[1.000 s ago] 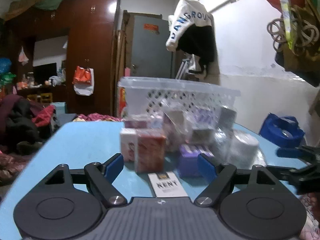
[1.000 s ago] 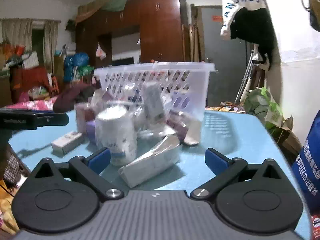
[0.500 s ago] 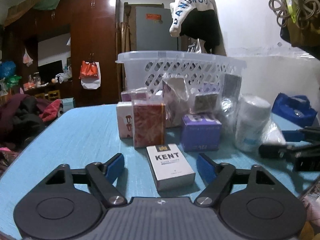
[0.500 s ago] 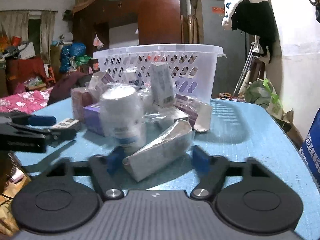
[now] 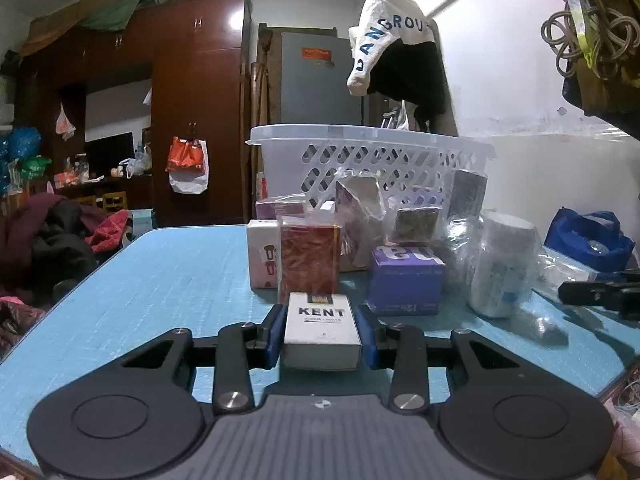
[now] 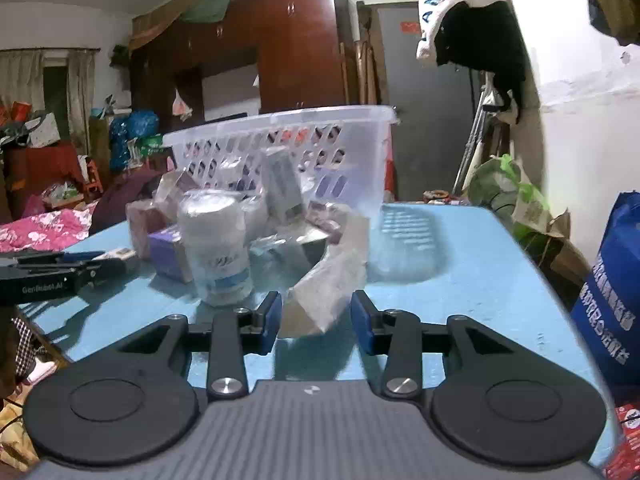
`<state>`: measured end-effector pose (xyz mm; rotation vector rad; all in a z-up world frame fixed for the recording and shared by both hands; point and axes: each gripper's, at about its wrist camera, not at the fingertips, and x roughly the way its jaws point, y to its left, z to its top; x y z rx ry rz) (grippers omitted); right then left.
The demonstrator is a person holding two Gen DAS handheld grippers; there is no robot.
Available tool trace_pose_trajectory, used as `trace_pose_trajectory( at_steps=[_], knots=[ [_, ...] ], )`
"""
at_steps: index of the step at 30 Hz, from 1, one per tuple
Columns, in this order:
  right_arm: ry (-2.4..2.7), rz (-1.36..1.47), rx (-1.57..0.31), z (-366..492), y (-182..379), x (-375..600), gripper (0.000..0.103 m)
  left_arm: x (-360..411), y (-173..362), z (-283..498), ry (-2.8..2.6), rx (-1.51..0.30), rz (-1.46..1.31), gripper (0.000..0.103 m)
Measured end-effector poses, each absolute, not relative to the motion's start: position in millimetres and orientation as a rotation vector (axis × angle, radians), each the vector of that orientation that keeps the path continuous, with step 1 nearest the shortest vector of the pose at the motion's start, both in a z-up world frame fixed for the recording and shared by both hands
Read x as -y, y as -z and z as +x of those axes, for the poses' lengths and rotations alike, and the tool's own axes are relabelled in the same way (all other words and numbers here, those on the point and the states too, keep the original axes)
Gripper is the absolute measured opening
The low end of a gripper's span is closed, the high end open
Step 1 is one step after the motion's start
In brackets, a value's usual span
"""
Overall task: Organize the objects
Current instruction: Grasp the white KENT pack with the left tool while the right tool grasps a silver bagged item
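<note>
My left gripper is shut on a white KENT cigarette pack low over the blue table. Behind it stand a red box, a purple box and a wrapped white jar, in front of a white plastic basket. My right gripper has its jaws narrowed around the near end of a plastic-wrapped box; the left pad touches it, the right pad stands slightly apart. The jar and basket also show there.
A pile of wrapped packets leans on the basket. A blue bag stands right of the table. The table's right edge and near-left edge are close. The left gripper's body shows at left in the right wrist view.
Both grippers have narrowed from wide open. The left one has closed on the KENT pack. The right one has moved forward and closed in around the wrapped box.
</note>
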<state>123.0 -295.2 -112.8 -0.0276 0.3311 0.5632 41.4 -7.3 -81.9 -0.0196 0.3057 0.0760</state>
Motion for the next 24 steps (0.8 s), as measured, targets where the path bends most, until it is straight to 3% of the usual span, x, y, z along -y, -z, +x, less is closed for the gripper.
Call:
trace_pose_trajectory(
  at_steps=[24],
  knots=[
    [-0.581, -0.044, -0.349, 125.2, 117.5, 296.6, 0.034, 9.2, 85.1, 36.1, -0.089, -0.281, 0.004, 0.04]
  ],
)
